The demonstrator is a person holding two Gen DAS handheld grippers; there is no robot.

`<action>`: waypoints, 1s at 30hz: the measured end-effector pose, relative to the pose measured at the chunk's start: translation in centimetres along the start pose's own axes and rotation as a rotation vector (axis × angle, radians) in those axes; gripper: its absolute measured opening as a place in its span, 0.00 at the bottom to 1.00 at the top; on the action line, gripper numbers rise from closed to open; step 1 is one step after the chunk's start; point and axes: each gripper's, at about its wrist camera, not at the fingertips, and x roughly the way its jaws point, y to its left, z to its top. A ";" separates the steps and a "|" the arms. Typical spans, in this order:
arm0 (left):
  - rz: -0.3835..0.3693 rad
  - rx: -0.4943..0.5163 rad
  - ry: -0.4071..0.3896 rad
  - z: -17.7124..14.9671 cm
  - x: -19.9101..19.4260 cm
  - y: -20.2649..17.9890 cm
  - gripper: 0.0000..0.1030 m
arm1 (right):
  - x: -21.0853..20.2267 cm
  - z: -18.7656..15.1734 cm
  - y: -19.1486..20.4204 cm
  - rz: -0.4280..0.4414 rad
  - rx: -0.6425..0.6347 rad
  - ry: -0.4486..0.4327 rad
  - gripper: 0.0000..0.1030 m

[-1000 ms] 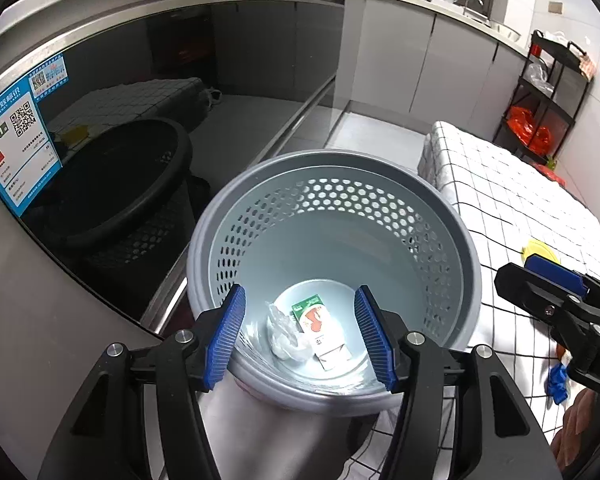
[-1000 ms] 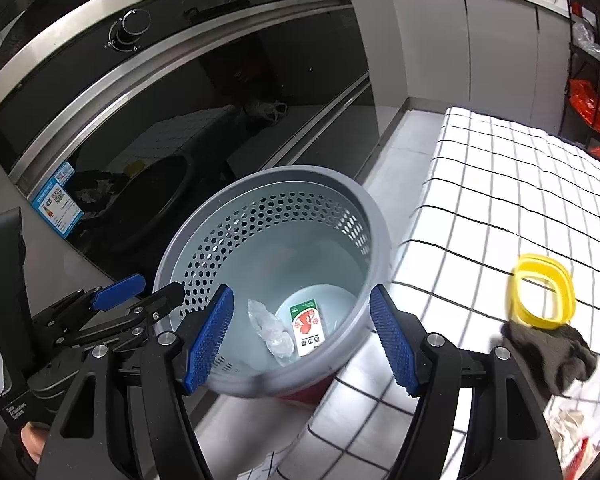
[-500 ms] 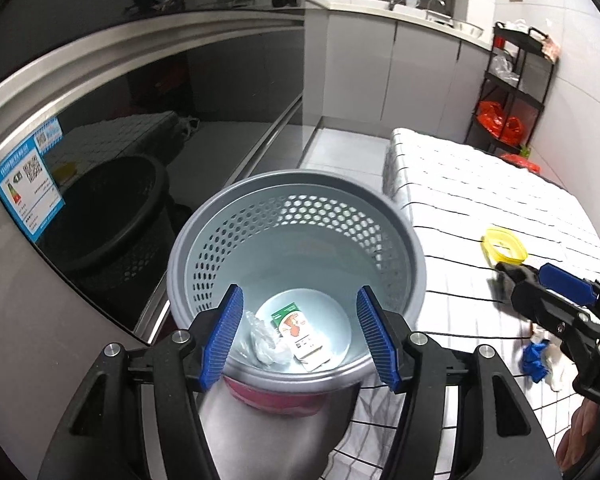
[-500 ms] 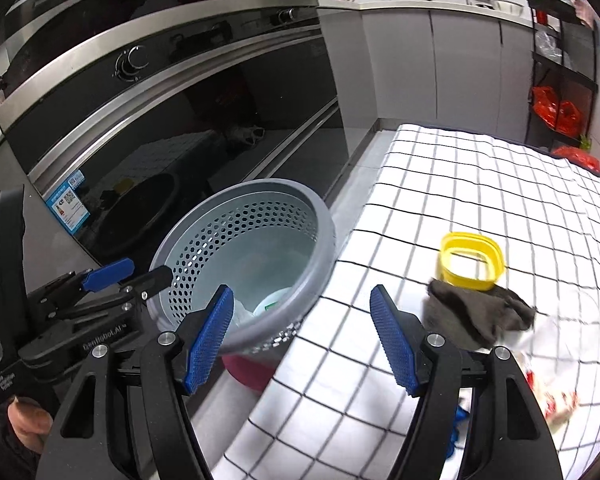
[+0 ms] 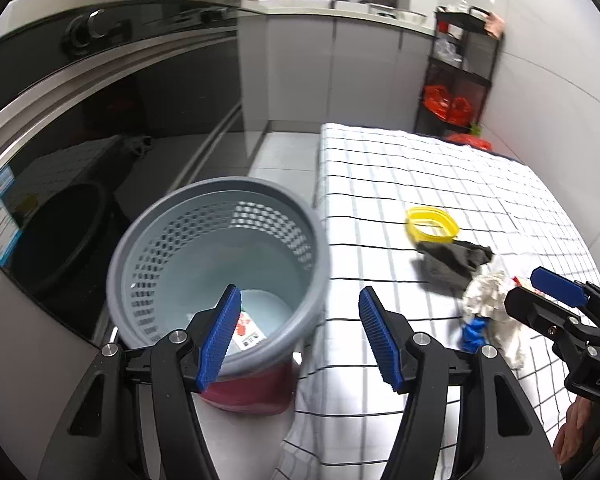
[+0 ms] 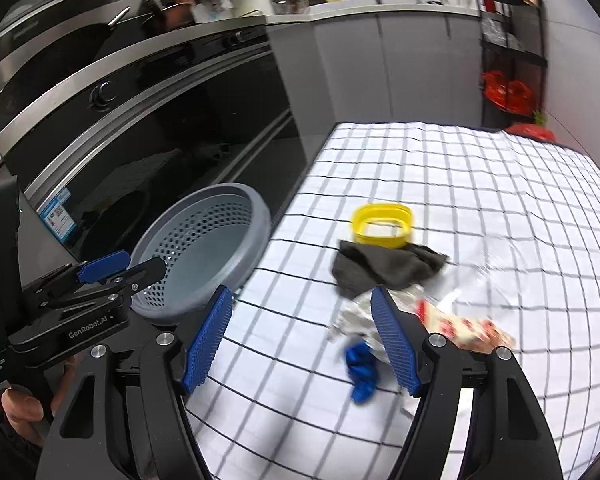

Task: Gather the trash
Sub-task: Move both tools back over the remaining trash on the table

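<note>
Both hand-held grippers gape empty | left hand-held gripper (image 5: pixel 300 336) view only: carton (image 5: pixel 249 330) in basket (image 5: pixel 148 236) | right hand-held gripper (image 6: pixel 300 344)

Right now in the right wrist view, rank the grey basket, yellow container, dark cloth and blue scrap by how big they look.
1. grey basket
2. dark cloth
3. yellow container
4. blue scrap
Nearness makes the last two unsure.

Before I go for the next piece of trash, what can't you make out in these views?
- Basket contents: the left gripper covers part of the carton in the left wrist view; the right wrist view shows no basket floor.
- Trash pile: motion-blurred in the right wrist view; the right gripper finger covers part of the crumpled paper and red-white wrapper.
- Blue scrap: too blurred to identify.
- Yellow container: the dark cloth hides its near base.
</note>
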 end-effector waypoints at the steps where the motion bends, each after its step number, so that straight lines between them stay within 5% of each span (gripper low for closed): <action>1: -0.007 0.008 0.001 0.0 0.0 -0.4 0.59 | -0.3 -0.3 -0.5 -0.008 0.010 0.000 0.67; 18: -0.106 0.072 0.024 -0.7 0.6 -5.9 0.65 | -4.0 -5.2 -6.4 -0.159 0.136 0.016 0.69; 23: -0.113 0.061 0.014 -1.1 0.4 -6.5 0.82 | -5.4 -6.3 -7.6 -0.219 0.156 -0.018 0.73; 30: -0.115 0.054 0.042 -1.7 1.3 -7.3 0.87 | -6.1 -7.7 -9.3 -0.266 0.183 -0.023 0.73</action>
